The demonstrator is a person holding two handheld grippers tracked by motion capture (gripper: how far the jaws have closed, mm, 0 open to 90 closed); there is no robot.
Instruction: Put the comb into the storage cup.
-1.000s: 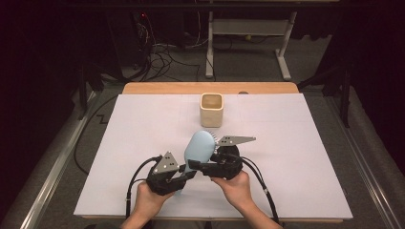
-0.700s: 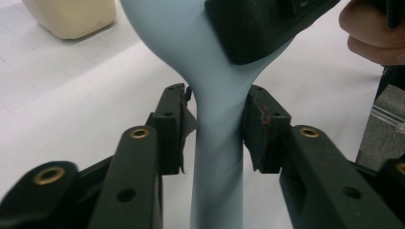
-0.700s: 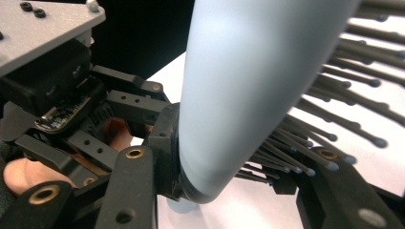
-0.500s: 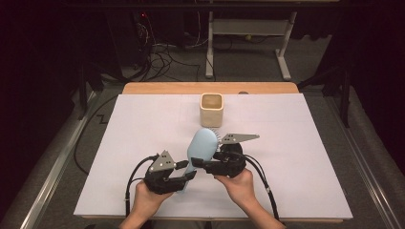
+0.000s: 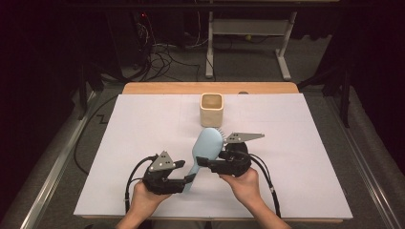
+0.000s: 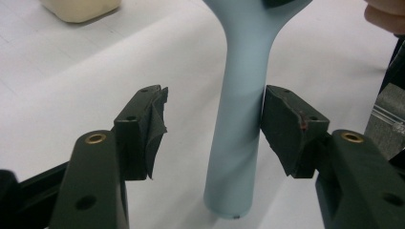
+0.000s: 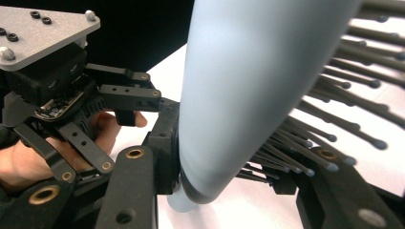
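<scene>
A light blue hairbrush point(image 5: 208, 142) is held tilted above the white table cover, bristles facing right. My right gripper point(image 5: 204, 162) is shut on its head, one pad on the smooth back point(image 7: 248, 86) and the other among the bristles point(image 7: 305, 162). My left gripper point(image 5: 189, 178) straddles the brush handle point(image 6: 236, 143). Its jaws have just been opening. The right pad point(image 6: 286, 124) is at the handle's side, and the left pad point(image 6: 148, 124) stands well off it. In the right gripper view my left gripper point(image 7: 143, 102) shows behind the brush.
A cream square cup point(image 5: 211, 109) stands upright at the far middle of the white table cover point(image 5: 296, 157), just beyond the brush's tip. The wooden table edge point(image 5: 210, 88) runs along the back. Cables and a white stand lie on the floor behind.
My left gripper's jaws have spread apart and let go of the brush handle. The brush stays in my right gripper, nearly in the same place.
</scene>
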